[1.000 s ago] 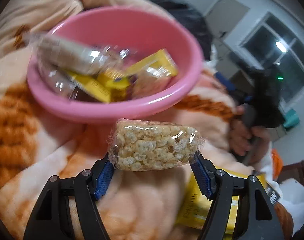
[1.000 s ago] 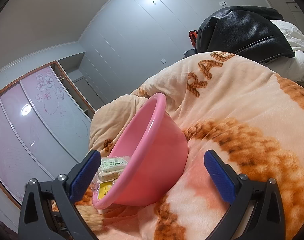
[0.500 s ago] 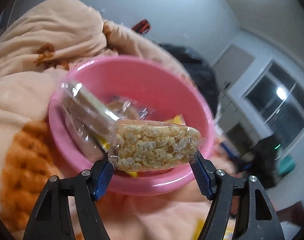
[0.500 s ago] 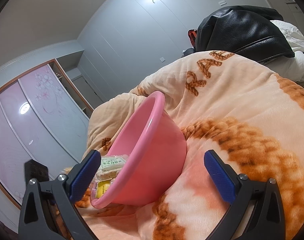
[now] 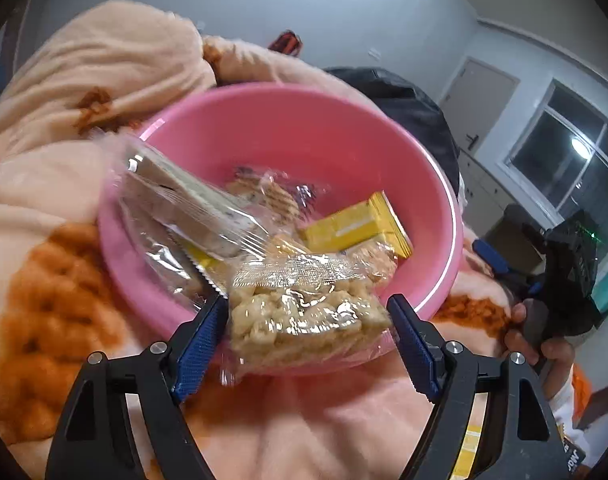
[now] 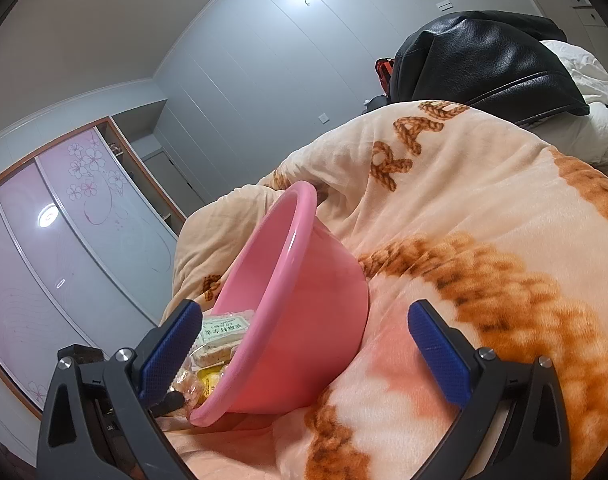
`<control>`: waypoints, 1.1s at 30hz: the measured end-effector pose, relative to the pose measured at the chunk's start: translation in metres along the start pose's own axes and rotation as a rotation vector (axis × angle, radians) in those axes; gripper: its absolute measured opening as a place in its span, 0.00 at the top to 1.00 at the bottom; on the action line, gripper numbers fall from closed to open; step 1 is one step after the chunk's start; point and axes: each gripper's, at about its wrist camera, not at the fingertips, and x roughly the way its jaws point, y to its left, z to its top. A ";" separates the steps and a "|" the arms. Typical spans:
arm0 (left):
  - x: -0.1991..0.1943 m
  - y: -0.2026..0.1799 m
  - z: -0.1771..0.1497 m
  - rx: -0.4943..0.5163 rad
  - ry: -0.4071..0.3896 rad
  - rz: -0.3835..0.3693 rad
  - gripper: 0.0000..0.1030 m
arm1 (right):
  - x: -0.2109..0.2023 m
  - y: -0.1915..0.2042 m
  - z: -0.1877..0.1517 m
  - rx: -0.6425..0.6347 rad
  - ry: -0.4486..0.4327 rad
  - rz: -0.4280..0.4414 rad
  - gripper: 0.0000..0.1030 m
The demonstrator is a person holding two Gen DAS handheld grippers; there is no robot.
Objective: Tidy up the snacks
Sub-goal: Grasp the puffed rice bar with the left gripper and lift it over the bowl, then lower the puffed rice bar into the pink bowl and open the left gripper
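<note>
The left gripper [image 5: 308, 332] is opening its jaws around the puffed-rice bar [image 5: 304, 320], which is sitting between the pads, resting over the near rim of the pink basin [image 5: 444, 216]; the right pad is already standing clear of the wrapper. The basin is lying tilted on the blanket [image 6: 484, 208], holding other wrapped snacks [image 5: 352, 228]. Risk noted: the bar is straddling the rim rather than lying inside, so it is likely tipping either way and may be sliding out onto the blanket. The right gripper [image 6: 300, 344] is hanging wide and empty beside the basin.
</note>
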 end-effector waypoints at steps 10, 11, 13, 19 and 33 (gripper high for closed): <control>-0.035 0.015 -0.001 -0.071 -0.160 0.042 0.22 | 0.000 0.000 0.000 0.000 0.001 0.000 0.00; -0.035 0.017 -0.001 -0.082 -0.159 0.045 0.22 | 0.000 0.000 0.000 0.000 0.001 0.000 0.00; -0.037 0.019 -0.001 -0.093 -0.163 0.055 0.22 | 0.000 0.000 0.000 0.000 0.001 0.000 0.00; -0.060 0.027 -0.006 -0.137 -0.236 0.106 0.22 | 0.000 0.000 0.000 -0.001 0.002 -0.001 0.00; -0.043 0.060 -0.009 -0.299 -0.145 0.097 0.15 | -0.069 0.020 0.020 0.084 -0.019 0.113 0.00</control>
